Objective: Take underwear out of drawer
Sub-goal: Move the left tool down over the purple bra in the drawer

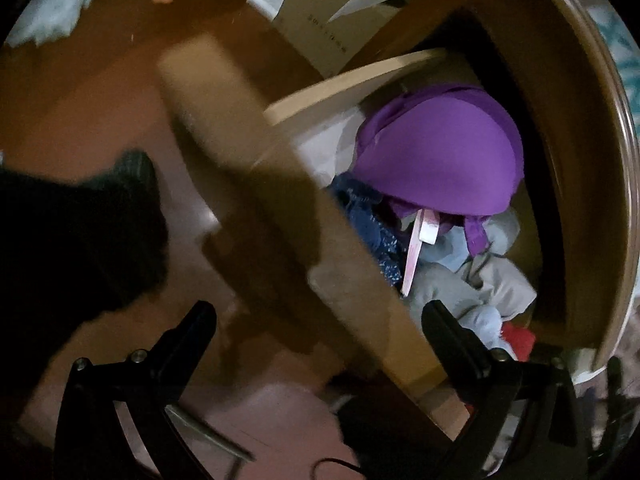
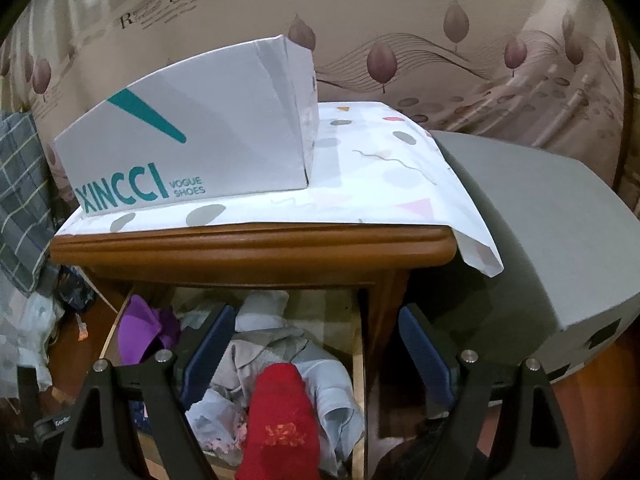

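Two spread, empty hand-held grippers, left [image 1: 320, 320] and right [image 2: 316, 344], over the drawer [image 2: 358, 360]; shoe box [image 2: 192, 140] only in right view.

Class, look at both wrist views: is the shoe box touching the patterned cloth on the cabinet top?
Touching. The right wrist view shows the shoe box resting with its bottom edge directly on the patterned cloth, no gap beneath.

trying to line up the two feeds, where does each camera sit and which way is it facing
Left wrist: on the left gripper, looking steeply down past the drawer front into the open drawer; both its black fingers show, spread.
Right wrist: on the right gripper, facing the nightstand head-on above the drawer; both blue-padded fingers show, spread.
Shared: the drawer's purple garment and red garment.
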`<action>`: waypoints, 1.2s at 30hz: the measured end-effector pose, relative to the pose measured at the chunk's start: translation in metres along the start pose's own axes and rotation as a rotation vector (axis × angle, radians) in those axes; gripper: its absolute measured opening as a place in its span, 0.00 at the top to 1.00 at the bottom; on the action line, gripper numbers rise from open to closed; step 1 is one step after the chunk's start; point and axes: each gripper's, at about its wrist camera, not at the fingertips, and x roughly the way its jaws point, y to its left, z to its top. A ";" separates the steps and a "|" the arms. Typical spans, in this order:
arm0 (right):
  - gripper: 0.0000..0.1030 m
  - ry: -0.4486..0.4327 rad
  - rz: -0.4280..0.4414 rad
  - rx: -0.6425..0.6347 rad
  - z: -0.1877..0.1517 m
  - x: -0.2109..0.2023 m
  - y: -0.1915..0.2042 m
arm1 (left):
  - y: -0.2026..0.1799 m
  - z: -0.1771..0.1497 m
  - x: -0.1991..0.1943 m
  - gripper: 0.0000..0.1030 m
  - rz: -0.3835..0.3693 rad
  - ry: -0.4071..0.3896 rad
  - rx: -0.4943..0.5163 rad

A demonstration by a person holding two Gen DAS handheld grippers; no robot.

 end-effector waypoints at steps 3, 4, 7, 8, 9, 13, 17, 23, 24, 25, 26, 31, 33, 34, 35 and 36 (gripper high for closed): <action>0.16 0.007 0.004 -0.019 -0.001 0.002 0.004 | -0.025 0.000 -0.013 0.03 0.080 -0.081 0.124; 0.16 0.011 0.007 -0.027 -0.001 0.002 0.006 | -0.032 -0.001 -0.017 0.03 0.090 -0.104 0.156; 0.16 0.018 0.019 -0.060 -0.004 0.003 0.012 | -0.051 -0.004 -0.027 0.03 0.122 -0.164 0.248; 0.16 0.018 0.019 -0.068 -0.005 0.003 0.014 | -0.056 -0.004 -0.029 0.03 0.132 -0.179 0.269; 0.16 0.015 0.017 -0.078 -0.005 0.003 0.016 | -0.064 -0.005 -0.034 0.02 0.151 -0.208 0.305; 0.16 0.016 0.022 -0.110 -0.008 0.002 0.022 | -0.074 -0.014 -0.050 0.02 0.191 -0.283 0.428; 0.16 0.026 0.028 -0.132 -0.010 0.002 0.027 | -0.079 -0.015 -0.056 0.02 0.209 -0.309 0.522; 0.16 0.035 0.037 -0.158 -0.015 0.002 0.036 | -0.100 -0.012 -0.070 0.01 0.241 -0.386 0.677; 0.16 0.036 0.040 -0.161 -0.016 0.002 0.037 | -0.101 -0.011 -0.070 0.01 0.240 -0.390 0.688; 0.16 0.038 0.044 -0.167 -0.018 0.002 0.039 | -0.104 -0.009 -0.072 0.01 0.237 -0.395 0.703; 0.16 0.040 0.042 -0.176 -0.019 0.002 0.041 | -0.107 -0.008 -0.072 0.01 0.236 -0.395 0.712; 0.16 0.059 0.050 -0.211 -0.025 0.006 0.050 | -0.113 -0.001 -0.068 0.01 0.231 -0.405 0.741; 0.16 0.060 0.054 -0.239 -0.028 0.007 0.055 | -0.111 0.001 -0.065 0.01 0.235 -0.409 0.740; 0.16 0.061 0.054 -0.253 -0.030 0.008 0.058 | -0.108 0.004 -0.062 0.01 0.242 -0.407 0.737; 0.16 0.062 0.060 -0.265 -0.032 0.008 0.061 | -0.106 0.006 -0.058 0.01 0.245 -0.401 0.735; 0.16 0.064 0.068 -0.275 -0.034 0.008 0.063 | -0.105 0.008 -0.056 0.01 0.244 -0.391 0.733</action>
